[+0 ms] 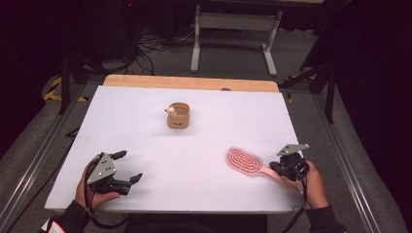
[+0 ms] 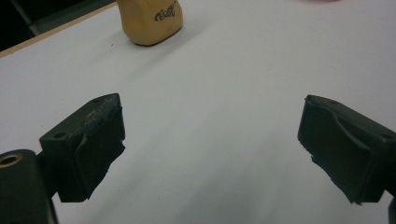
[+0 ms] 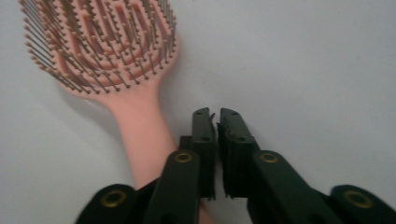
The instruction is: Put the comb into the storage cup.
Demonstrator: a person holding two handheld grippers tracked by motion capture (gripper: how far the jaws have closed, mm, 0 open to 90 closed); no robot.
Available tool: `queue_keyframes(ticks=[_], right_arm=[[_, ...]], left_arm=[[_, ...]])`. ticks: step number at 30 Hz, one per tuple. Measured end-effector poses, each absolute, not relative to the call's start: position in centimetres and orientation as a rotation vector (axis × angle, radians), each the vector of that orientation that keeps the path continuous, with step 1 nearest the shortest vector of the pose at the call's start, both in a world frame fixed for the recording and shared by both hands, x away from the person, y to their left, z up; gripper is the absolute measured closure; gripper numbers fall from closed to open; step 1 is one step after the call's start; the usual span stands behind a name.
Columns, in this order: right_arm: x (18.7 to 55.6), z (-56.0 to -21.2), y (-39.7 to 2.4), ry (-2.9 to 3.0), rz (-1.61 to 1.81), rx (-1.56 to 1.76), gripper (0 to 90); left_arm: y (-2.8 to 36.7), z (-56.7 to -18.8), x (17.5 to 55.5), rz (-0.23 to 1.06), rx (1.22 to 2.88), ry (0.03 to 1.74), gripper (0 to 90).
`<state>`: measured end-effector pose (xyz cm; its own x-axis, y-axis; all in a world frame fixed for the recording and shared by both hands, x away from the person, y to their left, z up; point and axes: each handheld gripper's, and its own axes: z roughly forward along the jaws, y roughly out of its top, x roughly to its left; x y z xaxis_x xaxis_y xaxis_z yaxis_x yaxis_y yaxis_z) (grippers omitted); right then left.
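A pink, open-slotted brush (image 3: 105,51) is laid bristles-up on the worktop (image 1: 194,145), its handle just left of the right gripper's (image 3: 217,113) closed, empty jaws. The left gripper's (image 2: 210,121) jaws are spread wide.

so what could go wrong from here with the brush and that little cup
1. The right gripper is shut beside the pink hairbrush, over its handle but not around it. Lifting now would likely leave the brush on the table, or nudge the handle sideways.
2. The tan cup stands alone mid-table with a small figure on its rim. It looks light, so a sweep of the open left gripper toward it might tip or push it.
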<state>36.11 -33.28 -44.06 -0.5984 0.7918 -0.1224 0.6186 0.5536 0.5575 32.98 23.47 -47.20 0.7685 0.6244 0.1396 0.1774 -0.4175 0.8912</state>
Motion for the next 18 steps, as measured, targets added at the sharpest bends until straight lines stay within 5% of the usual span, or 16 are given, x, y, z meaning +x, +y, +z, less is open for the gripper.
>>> queue_keyframes(ticks=[3, 10, 14, 18], right_arm=[[36.1, -43.8, -33.5, 2.426, 0.683, 1.153, 77.9], [35.4, -41.9, -33.5, 2.378, 0.732, 1.066, 56.1], [35.3, -41.5, -32.5, 2.391, 0.699, 1.007, 27.7], [35.6, -41.9, -32.1, 2.408, 0.646, 0.988, 20.4]], left_arm=[[23.5, -47.2, 33.0, 0.568, 1.975, 0.604, 8.5], [23.4, -47.3, 33.1, 0.566, 1.979, 0.605, 8.5], [23.4, -47.2, 33.0, 0.579, 1.975, 0.61, 8.7], [23.4, -47.2, 33.0, 0.575, 1.97, 0.611, 8.6]])
